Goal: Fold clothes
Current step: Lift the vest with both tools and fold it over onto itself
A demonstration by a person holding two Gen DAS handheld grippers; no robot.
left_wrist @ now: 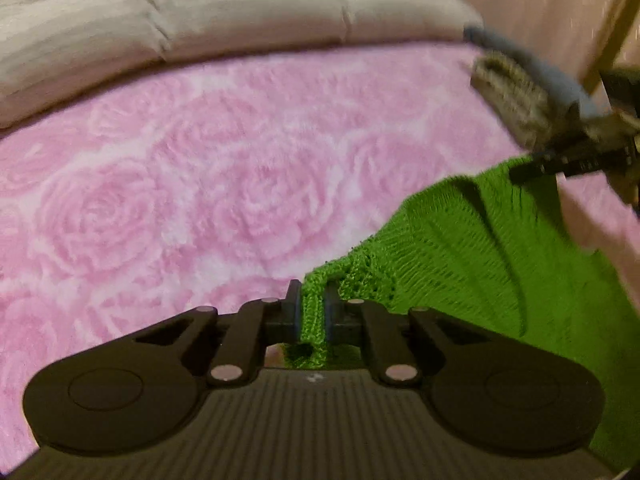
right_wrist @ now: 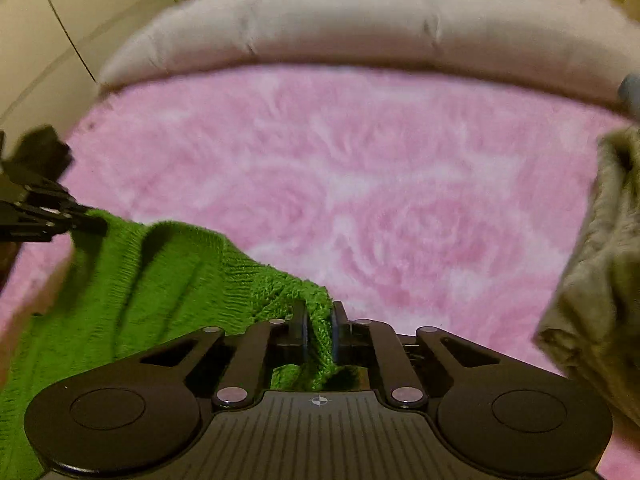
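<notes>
The left gripper [left_wrist: 313,306] pinches one edge of the green knitted sweater [left_wrist: 460,248]. The right gripper [right_wrist: 319,334] pinches another edge. The sweater hangs between them over the pink rose blanket [left_wrist: 180,184]. Olive folded clothes [right_wrist: 600,272] lie nearby.

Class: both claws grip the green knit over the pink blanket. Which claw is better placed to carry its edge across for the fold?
Probably the left claw: pink blanket ahead lies bare, while folded olive clothes crowd the right claw holding the green knit.

Green sweater [left_wrist: 460,248] is coarse ribbed knit; pink blanket [left_wrist: 180,184] is plush fleece (rose-embossed); beige quilt [left_wrist: 200,12] matt cloth.
</notes>
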